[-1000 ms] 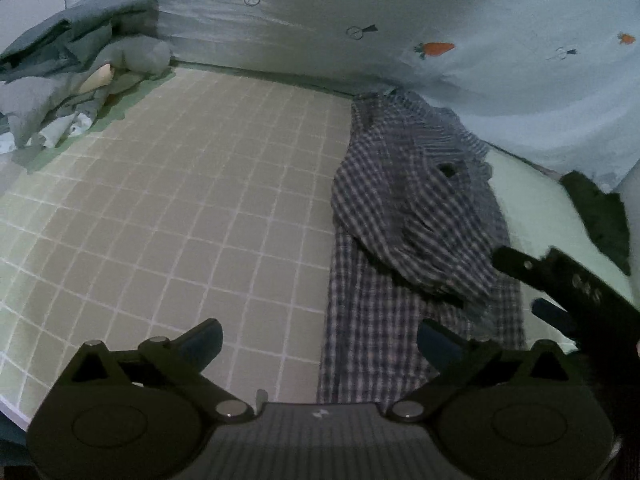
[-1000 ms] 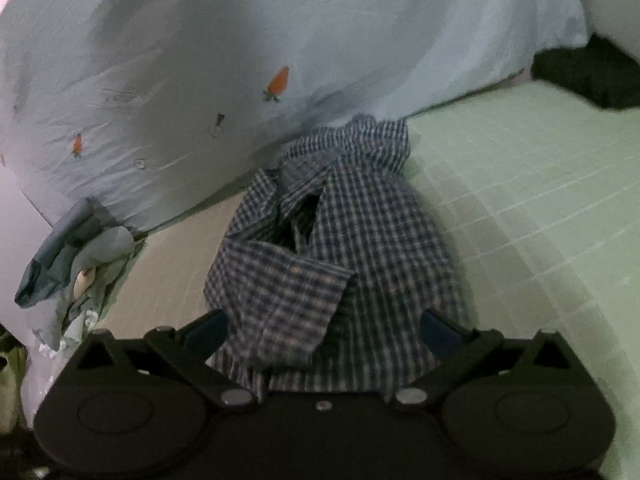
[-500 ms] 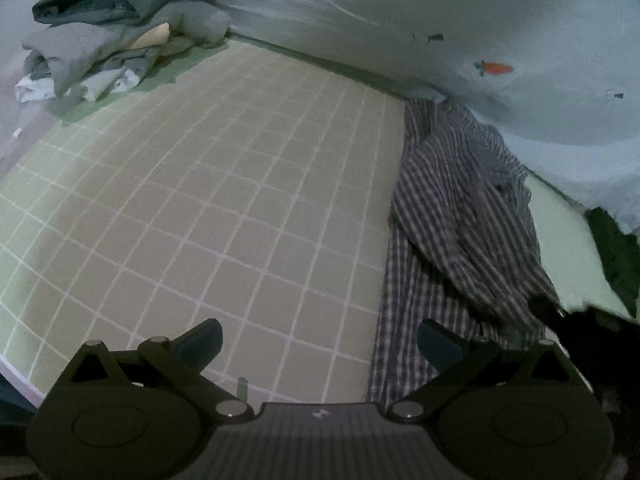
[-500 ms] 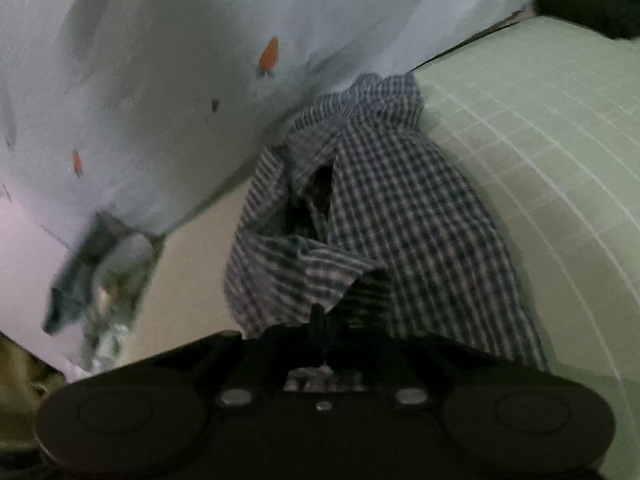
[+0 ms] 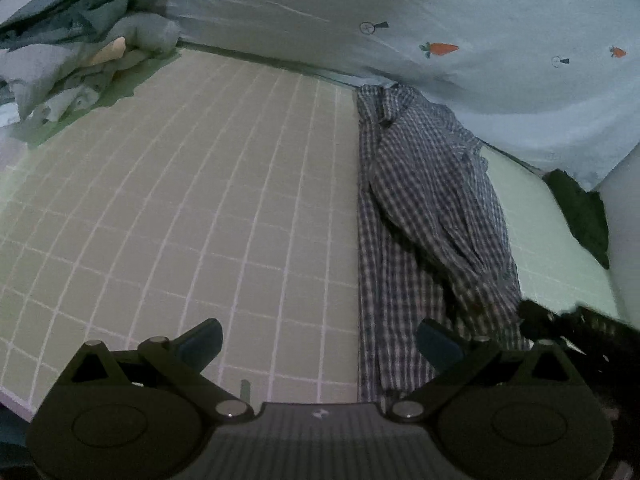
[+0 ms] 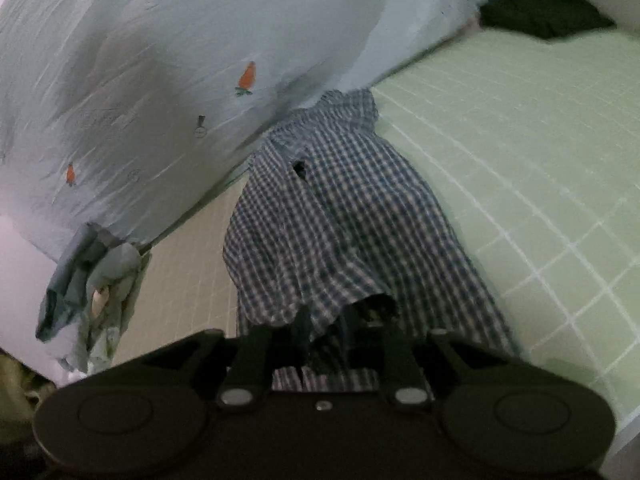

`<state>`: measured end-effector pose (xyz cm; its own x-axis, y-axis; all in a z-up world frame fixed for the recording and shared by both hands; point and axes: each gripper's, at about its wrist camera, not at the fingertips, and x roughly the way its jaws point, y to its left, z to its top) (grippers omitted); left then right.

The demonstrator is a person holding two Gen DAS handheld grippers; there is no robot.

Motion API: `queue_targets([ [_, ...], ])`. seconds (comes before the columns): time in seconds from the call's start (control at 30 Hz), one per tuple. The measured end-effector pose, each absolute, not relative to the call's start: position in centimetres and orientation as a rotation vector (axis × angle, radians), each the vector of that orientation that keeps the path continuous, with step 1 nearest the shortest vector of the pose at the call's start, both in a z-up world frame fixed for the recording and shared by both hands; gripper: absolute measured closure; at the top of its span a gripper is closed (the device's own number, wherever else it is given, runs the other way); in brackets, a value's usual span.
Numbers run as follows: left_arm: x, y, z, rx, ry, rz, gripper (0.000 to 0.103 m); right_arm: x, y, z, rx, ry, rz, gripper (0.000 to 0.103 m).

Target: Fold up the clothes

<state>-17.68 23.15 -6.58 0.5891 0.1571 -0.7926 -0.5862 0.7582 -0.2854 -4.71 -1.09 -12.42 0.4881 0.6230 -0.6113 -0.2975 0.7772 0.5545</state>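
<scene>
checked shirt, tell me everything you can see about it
The checked shirt is thin woven cloth in a small dark blue and white check. It lies lengthwise on the green grid-lined mat, rumpled, its far end bunched against the pale carrot-print sheet. A small dark hole or opening shows near the upper middle. One layer is folded over along its length, with a flat layer beneath. At the near end the right claw has a lifted fold between its fingers while its jaws are opening. The left claw stands open beside the shirt's edge.

soft checked cloth shirt (image 6: 344, 216) on a matt gridded mat (image 5: 168, 208).
</scene>
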Motion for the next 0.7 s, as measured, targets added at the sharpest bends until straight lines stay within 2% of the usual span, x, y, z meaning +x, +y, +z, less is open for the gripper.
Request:
queue_targets([
  [0.03,-17.8,23.2,-6.6,-0.564,0.842,0.462,0.001,-4.4,-1.2,-13.0,0.437,0.920,0.565,0.058],
  [0.13,-18.5,23.3,-6.4,-0.541,0.846,0.466,0.001,-3.3,-1.1,-14.4,0.526,0.956,0.559,0.061],
  [0.2,-19.0,23.3,-6.3,-0.534,0.844,0.469,0.001,-2.8,-0.7,-14.8,0.555,0.956,0.563,0.080],
  [0.23,-19.2,23.3,-6.3,-0.534,0.846,0.471,0.001,-2.9,-0.5,-14.8,0.559,0.949,0.559,0.099],
  [0.27,-19.3,23.3,-6.4,-0.538,0.850,0.473,0.001,-3.2,-0.6,-14.6,0.565,0.939,0.550,0.102],
  [0.53,-19.1,23.6,-7.1,-0.543,0.849,0.415,0.001,-8.6,-3.7,-12.2,0.580,0.842,0.494,0.102],
  [0.7,-18.1,23.5,-7.6,-0.560,0.866,0.365,0.001,-10.6,-4.4,-13.1,0.509,0.887,0.433,0.102],
])
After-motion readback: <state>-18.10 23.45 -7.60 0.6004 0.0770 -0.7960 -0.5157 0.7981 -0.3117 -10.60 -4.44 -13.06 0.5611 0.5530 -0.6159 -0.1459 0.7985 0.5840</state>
